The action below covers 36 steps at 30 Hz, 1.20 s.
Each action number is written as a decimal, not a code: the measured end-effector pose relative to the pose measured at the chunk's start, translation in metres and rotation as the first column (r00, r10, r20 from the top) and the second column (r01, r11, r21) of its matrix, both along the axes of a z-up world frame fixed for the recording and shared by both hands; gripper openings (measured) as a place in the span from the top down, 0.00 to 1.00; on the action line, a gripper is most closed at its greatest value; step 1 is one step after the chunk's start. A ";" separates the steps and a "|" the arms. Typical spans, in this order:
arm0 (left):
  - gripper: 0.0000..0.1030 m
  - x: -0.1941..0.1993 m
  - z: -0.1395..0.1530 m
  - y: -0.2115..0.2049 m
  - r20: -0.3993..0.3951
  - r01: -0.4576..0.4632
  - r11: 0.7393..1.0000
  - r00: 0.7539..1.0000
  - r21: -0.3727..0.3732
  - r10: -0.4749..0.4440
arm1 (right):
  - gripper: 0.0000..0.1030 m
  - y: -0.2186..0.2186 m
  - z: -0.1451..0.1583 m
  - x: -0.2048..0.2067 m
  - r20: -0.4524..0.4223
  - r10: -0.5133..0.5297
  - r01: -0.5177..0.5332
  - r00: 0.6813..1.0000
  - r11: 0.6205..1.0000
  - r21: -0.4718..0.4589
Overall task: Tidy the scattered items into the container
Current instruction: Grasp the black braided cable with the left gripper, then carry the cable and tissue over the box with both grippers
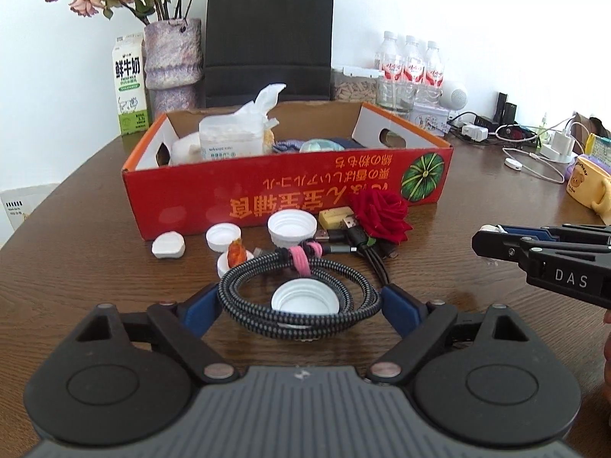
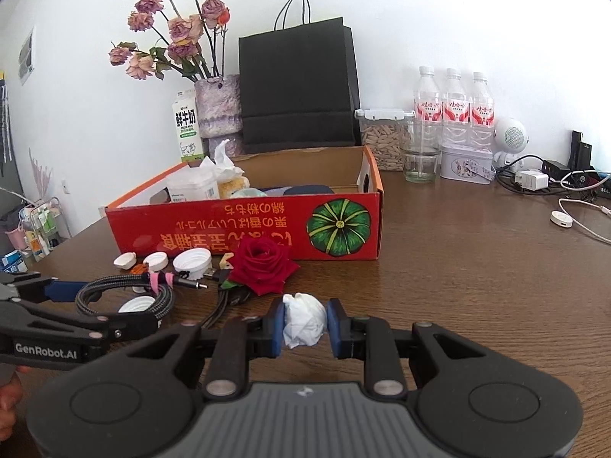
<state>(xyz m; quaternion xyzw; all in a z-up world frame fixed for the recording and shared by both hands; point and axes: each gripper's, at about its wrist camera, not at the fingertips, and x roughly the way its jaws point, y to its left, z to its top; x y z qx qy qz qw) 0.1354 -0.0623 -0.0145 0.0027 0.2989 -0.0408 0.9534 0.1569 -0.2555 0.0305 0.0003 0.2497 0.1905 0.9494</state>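
right gripper [image 2: 304,324] clamps tissue wad [image 2: 303,318], low over table [image 2: 477,286] near box [image 2: 244,229] front | left gripper [image 1: 299,301] spread wide around cable coil [image 1: 301,301] | advice: lift wad above the box's front wall, release inside; squeeze coil whole

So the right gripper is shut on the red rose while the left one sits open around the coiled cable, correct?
Not quite: the right gripper is shut on a crumpled white tissue, as the right wrist view shows. The red rose lies on the table. The left gripper is open around the coiled cable.
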 end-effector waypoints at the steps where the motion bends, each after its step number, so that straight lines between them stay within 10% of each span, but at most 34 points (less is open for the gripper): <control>1: 0.15 -0.001 0.002 0.000 0.008 0.001 1.000 1.000 -0.002 -0.001 | 0.79 0.001 0.003 -0.001 0.007 0.000 0.000 1.000 1.000 0.000; 22: 0.00 0.028 -0.018 -0.001 -0.143 0.026 0.998 0.990 0.053 -0.018 | 0.78 0.003 -0.001 0.007 -0.017 0.005 -0.005 1.000 1.000 0.013; 36: 0.12 0.001 0.013 0.008 0.026 -0.003 1.000 1.000 -0.012 0.003 | 0.78 0.000 0.005 0.004 0.007 0.004 -0.004 1.000 1.000 0.022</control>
